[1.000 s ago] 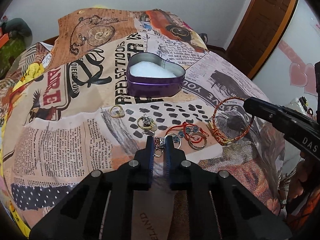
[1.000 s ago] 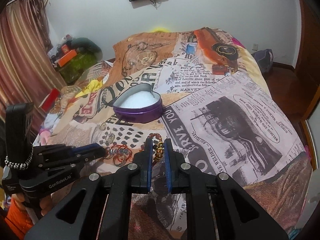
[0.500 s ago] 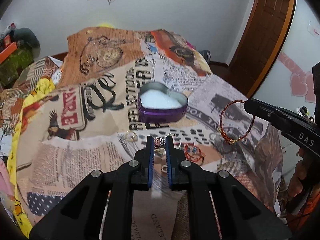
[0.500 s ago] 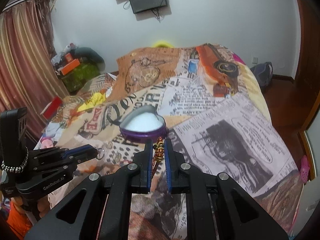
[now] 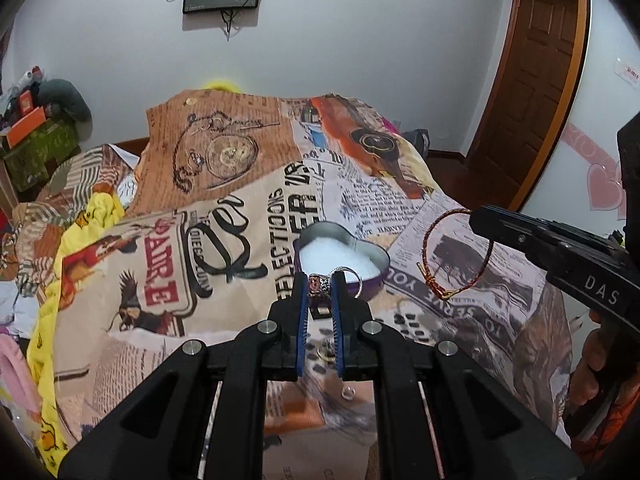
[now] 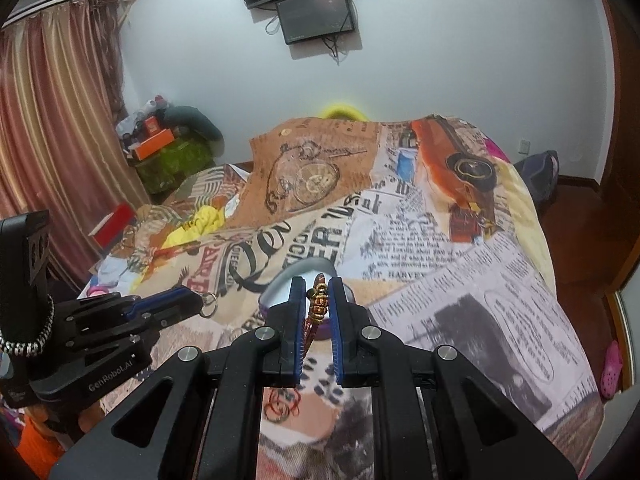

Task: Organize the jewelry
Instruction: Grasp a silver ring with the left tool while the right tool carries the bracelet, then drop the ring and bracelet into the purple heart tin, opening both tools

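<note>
Above bedspread (image 5: 248, 240), left jaws clench ring (image 5: 319, 285); right jaws clench hanging bracelet (image 5: 456, 256).

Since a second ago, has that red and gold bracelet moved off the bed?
Yes. The bracelet, clamped in the right gripper, has come up off the bedspread and now hangs above it, near the heart-shaped tin.

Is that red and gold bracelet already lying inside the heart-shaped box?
No, the bracelet hangs in the air from the right tool, beside the heart-shaped box, not in it.
</note>
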### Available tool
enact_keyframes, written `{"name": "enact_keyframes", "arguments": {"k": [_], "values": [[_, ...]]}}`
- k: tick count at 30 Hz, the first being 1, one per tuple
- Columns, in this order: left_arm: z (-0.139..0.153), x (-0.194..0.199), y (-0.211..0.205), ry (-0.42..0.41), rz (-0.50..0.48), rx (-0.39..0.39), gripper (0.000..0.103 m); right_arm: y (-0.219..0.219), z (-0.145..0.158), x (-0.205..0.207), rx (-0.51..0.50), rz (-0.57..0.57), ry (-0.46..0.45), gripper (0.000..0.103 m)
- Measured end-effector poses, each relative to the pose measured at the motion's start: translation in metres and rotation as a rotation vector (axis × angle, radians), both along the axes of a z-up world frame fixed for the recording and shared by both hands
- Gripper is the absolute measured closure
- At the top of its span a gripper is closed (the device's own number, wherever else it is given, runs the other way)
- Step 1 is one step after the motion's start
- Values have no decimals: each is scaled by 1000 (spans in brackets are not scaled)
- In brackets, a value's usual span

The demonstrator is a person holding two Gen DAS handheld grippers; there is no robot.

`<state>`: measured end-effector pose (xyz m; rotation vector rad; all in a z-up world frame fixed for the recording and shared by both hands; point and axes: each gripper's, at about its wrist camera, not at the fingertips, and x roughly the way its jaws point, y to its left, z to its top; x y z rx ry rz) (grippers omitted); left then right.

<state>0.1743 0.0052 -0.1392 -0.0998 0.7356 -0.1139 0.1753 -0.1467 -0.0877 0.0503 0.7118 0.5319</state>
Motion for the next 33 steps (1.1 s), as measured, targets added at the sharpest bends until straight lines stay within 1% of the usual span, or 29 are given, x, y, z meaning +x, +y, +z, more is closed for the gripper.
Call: {"name": "enact_keyframes", "arguments": {"k": [7, 15, 20, 27, 33], "values": [[-2, 19, 2, -14, 11, 15, 93, 10, -2, 18, 10, 33, 1, 93], [-10, 43, 9, -11, 22, 30, 93, 30, -12, 38, -7, 105, 21, 93], [-18, 55, 11, 2, 25, 45, 93, 37, -21, 52, 22, 155, 68, 93], [-32, 69, 11, 38, 17, 51, 93, 50, -45, 67, -27, 180, 119, 93], [-45, 82, 2, 74, -5, 71, 93, 44, -62, 78, -53, 167, 171, 93]]}}
